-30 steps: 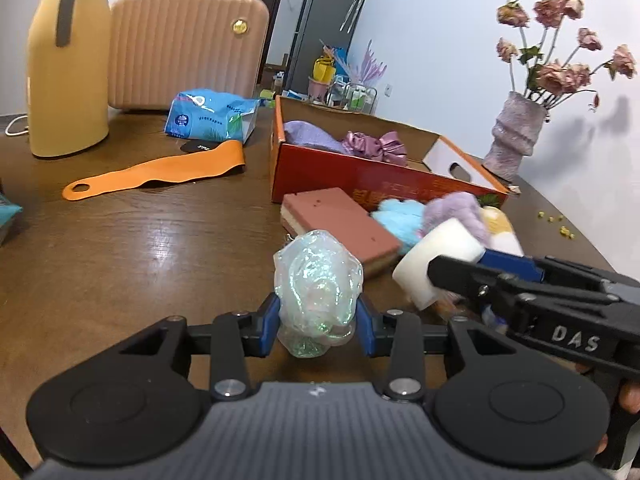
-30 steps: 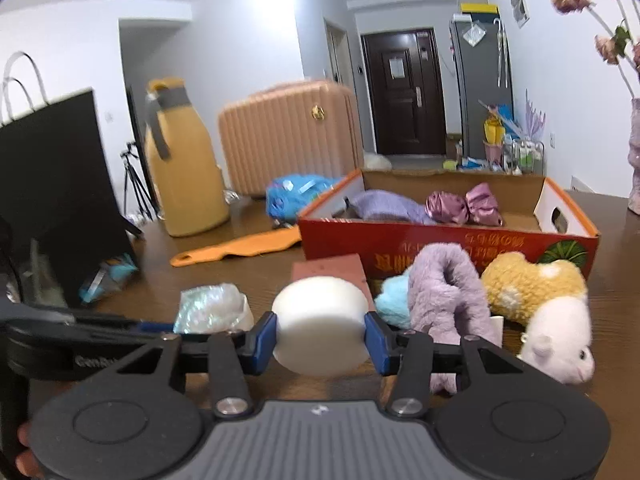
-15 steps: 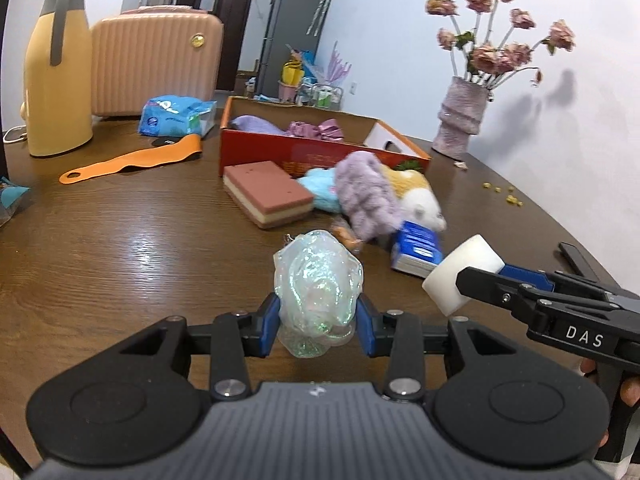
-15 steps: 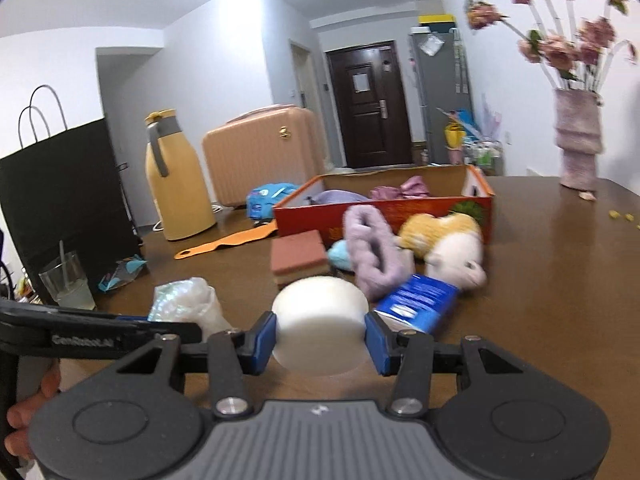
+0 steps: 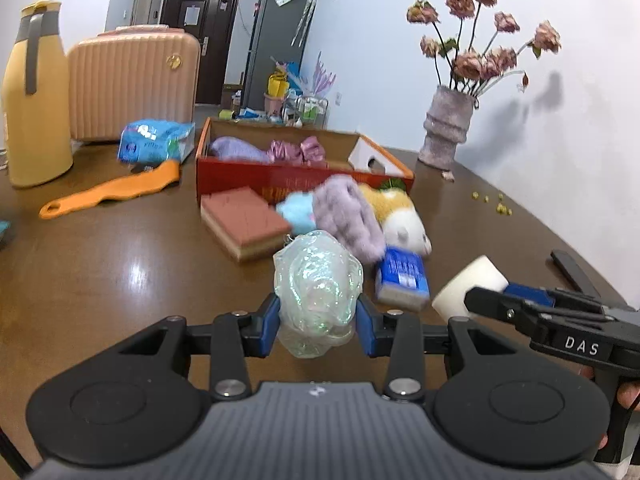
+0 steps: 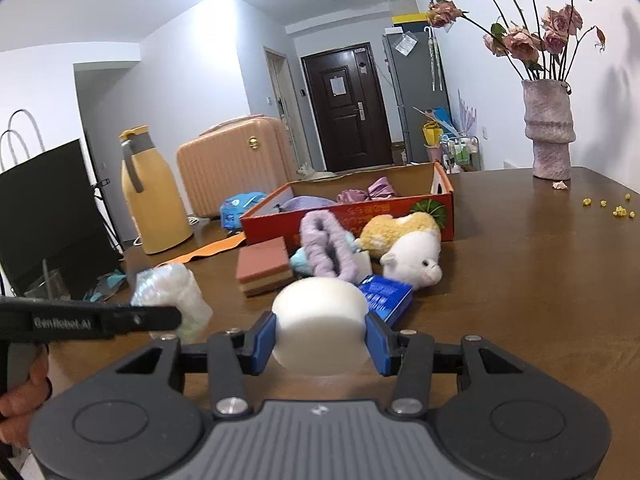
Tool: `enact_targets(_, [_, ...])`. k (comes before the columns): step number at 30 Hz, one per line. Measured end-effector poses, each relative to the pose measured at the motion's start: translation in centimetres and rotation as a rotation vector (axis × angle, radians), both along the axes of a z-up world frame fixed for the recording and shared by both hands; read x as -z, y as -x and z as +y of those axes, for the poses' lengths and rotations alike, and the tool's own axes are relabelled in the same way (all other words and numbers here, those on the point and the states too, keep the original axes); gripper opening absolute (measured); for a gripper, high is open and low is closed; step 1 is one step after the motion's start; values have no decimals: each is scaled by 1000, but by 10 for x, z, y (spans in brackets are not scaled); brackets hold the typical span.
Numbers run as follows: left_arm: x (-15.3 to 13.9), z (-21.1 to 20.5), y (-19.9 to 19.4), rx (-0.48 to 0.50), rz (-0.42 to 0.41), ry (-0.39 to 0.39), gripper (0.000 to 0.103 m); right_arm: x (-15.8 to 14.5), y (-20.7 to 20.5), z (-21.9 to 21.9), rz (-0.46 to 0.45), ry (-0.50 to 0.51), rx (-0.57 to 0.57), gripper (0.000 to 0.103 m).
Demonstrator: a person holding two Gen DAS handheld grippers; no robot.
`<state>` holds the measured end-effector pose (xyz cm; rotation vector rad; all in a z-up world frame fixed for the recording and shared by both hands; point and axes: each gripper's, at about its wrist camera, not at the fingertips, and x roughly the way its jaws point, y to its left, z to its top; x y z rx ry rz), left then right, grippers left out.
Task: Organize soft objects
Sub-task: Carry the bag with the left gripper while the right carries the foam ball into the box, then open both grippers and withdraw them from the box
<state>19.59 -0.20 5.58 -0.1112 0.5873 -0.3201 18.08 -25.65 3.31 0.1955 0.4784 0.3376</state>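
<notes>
My left gripper (image 5: 318,320) is shut on an iridescent clear soft ball (image 5: 318,284), held above the brown table; the ball also shows in the right wrist view (image 6: 172,292). My right gripper (image 6: 320,338) is shut on a white foam cylinder (image 6: 320,324), which the left wrist view (image 5: 468,284) shows at right. Ahead stands a red cardboard box (image 5: 304,180) holding purple cloth and a pink bow. In front of it lie a brick-coloured sponge (image 5: 244,220), a blue fluffy piece (image 5: 296,210), a purple plush ring (image 5: 348,216), a yellow-white plush toy (image 5: 404,224) and a blue tissue pack (image 5: 402,276).
A yellow jug (image 5: 34,96), a pink suitcase (image 5: 132,84), a blue packet (image 5: 154,142) and an orange strip (image 5: 112,194) sit at the back left. A vase with dried roses (image 5: 448,128) stands back right. A black bag (image 6: 44,216) is at the left.
Both grippers have pulled back from the box and the pile, each still holding its object. The pile now lies further ahead than one second ago.
</notes>
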Motion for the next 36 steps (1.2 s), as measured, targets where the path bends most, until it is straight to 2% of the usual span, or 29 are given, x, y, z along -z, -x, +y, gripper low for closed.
enact_targets(3, [-19,1,-35,28,-26,-9,40,-12,-30,-6,-19,28,-5,47])
enact_targets(6, [-42,2,-91,59,-45,-35,40,-35,-78,-15,-57,75,-5,47])
enact_targets(8, [-48,3,-137,61,-9,-59,40,-51,-120,-18,-58,103,-23,47])
enact_targets(10, [-46,1,-187,65,44,-103,40,-62,-171,-16,-54,177,-55,47])
enact_targets(13, [-33,-2,-251,55,121,-175,40,-64,-259,-13,38,236,-87,47])
enact_targets(16, [-16,1,-301,48,183,-197,42,-56,-347,-7,159,252,-95,48])
enact_targets(18, [-2,1,-329,31,216,-250,42,-43,-399,1,232,306,-100,48])
enact_targets(21, [13,6,-361,24,258,-279,43,-15,-463,15,345,419,-71,49])
enact_targets(22, [15,7,-366,35,243,-289,48,-6,-481,20,384,448,-64,51])
enact_targets(24, [16,6,-373,37,241,-301,51,5,-504,30,414,477,-67,60])
enact_targets(25, [16,5,-375,40,236,-299,57,10,-512,36,414,502,-58,61])
enact_targets(27, [15,2,-372,44,211,-308,61,16,-524,42,424,515,-41,65])
enact_targets(29, [16,2,-371,50,201,-311,63,19,-529,41,421,479,-36,67])
enact_targets(36, [8,1,-373,54,216,-270,69,14,-525,34,394,469,-33,70])
